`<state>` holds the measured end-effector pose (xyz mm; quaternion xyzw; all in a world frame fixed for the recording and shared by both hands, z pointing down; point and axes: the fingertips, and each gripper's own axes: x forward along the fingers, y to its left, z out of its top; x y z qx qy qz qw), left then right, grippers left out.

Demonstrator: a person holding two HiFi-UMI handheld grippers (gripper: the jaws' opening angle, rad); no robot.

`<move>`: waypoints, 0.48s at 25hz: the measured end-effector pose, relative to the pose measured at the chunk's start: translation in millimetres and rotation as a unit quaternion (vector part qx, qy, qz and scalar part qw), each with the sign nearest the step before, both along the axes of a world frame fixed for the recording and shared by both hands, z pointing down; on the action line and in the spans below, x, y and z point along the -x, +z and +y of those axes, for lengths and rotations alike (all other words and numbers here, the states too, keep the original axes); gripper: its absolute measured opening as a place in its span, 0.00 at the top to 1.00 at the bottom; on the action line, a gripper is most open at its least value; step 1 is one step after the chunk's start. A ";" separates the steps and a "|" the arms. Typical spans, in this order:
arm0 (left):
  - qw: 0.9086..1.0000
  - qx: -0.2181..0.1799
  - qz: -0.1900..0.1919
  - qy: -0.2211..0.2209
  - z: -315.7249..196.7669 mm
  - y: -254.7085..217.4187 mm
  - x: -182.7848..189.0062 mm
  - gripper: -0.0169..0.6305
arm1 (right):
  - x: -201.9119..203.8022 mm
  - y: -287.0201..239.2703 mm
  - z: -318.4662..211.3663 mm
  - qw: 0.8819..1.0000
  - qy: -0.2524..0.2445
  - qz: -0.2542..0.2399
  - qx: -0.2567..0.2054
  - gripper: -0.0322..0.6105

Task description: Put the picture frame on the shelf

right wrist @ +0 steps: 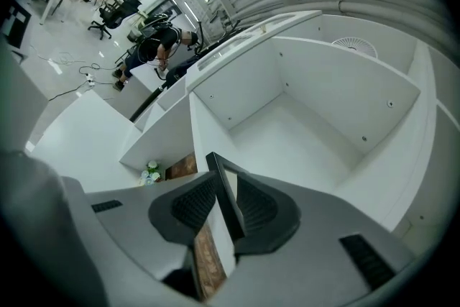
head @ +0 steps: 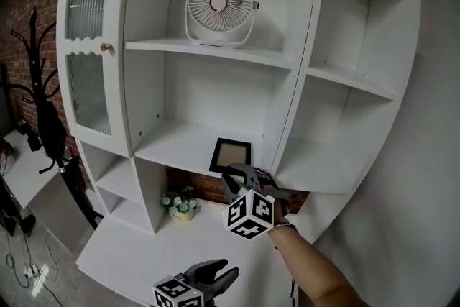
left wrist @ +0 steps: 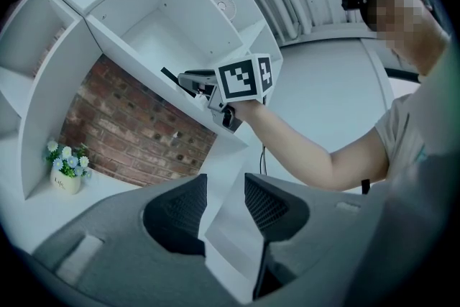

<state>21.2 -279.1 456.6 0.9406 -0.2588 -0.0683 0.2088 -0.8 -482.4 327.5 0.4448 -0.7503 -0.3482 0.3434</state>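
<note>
The frame (head: pixel 231 154) is clamped in the right hand-held gripper (head: pixel 239 175) at the front edge of the shelf (head: pixel 176 144), 5 o'clock. The left hand-held gripper (head: pixel 219 272) is held wide, empty. If released tilted, the frame could be toppled off.

the fan (head: pixel 219 8) stands on the upper shelf (head: pixel 172 47) of the shelf unit (head: pixel 287 83), in its middle compartment. one shelf below, the picture frame (head: pixel 231 154) is upright at the front edge, near the right corner, between the jaws of the right gripper (head: pixel 236 173). under that shelf, the flower pot (head: pixel 181 205) sits at the back of the counter (head: pixel 180 248). the left gripper (head: pixel 215 273) is low, before the counter's front edge. the coat rack (head: pixel 43 111) stands left of the unit.
</note>
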 end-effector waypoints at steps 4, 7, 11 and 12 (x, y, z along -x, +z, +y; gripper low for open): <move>1.000 -0.003 0.000 0.002 3.8 -1.5 -2.6 0.72 | -1.3 -0.5 8.7 1.000 -0.004 -0.014 0.002 0.79; 1.000 -0.003 0.001 0.003 6.9 -3.0 -4.4 0.72 | -4.6 -3.4 17.0 1.000 -0.008 -0.029 0.002 0.79; 1.000 -0.006 -0.001 0.004 11.6 -4.2 -6.6 0.72 | -13.6 -6.1 29.7 0.999 -0.012 -0.052 0.005 0.79; 1.000 -0.006 -0.002 0.004 12.8 -4.5 -7.2 0.71 | -15.9 -6.0 33.1 0.998 -0.013 -0.056 0.005 0.79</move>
